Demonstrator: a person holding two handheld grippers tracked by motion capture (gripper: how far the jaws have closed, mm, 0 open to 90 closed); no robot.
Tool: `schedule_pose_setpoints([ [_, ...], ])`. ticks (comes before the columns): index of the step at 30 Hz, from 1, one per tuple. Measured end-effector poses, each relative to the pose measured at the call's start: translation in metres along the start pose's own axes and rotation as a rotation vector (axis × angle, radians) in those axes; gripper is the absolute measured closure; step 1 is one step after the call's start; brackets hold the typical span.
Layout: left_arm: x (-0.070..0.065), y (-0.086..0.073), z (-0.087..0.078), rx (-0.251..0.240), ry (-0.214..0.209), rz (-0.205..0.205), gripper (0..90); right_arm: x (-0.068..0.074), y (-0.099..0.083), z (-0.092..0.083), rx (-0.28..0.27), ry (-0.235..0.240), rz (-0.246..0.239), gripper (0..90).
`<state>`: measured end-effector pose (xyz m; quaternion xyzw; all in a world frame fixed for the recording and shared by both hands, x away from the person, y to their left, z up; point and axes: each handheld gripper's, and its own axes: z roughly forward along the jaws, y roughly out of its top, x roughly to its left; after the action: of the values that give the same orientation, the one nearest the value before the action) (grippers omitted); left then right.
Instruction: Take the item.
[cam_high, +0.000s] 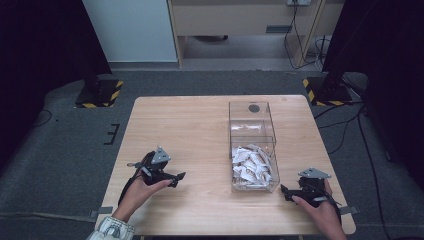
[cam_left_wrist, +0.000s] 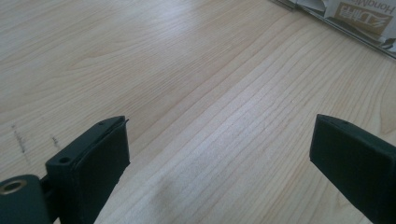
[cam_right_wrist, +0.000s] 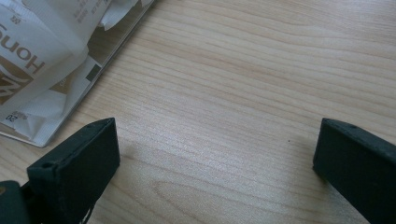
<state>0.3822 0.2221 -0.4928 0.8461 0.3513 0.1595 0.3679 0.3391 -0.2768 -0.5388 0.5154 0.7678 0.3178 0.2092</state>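
Both grippers (cam_high: 176, 179) (cam_high: 286, 192) agape, flanking packet box (cam_high: 253, 150); table (cam_high: 180, 125) bare.

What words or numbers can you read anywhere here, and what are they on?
"Hong", upside down with the rest cut off: on a white packet in the clear box, right gripper view.
"20": on the same packet's lower edge.
"Hon", then letters too blurred to read: upside down on a brown-printed packet, left gripper view.
Smaller print on the packets: too small or blurred.
Table, fingers: no text.
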Motion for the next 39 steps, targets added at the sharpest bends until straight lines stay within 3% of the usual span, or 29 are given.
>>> schedule_pose_setpoints([
  [16, -0.003, 0.024, 0.008, 0.001, -0.014, 0.025, 5.1, 0.0, 0.0, 0.0, 0.001, 0.0, 0.002, 0.8],
  [20, -0.008, 0.035, 0.004, -0.018, -0.023, 0.035, 6.0, 0.0, 0.0, 0.0, 0.0, 0.0, 0.0, 0.8],
  [39, -0.027, 0.069, 0.01, -0.023, -0.063, 0.077, 6.9, 0.0, 0.0, 0.0, 0.0, 0.0, 0.001, 0.8],
])
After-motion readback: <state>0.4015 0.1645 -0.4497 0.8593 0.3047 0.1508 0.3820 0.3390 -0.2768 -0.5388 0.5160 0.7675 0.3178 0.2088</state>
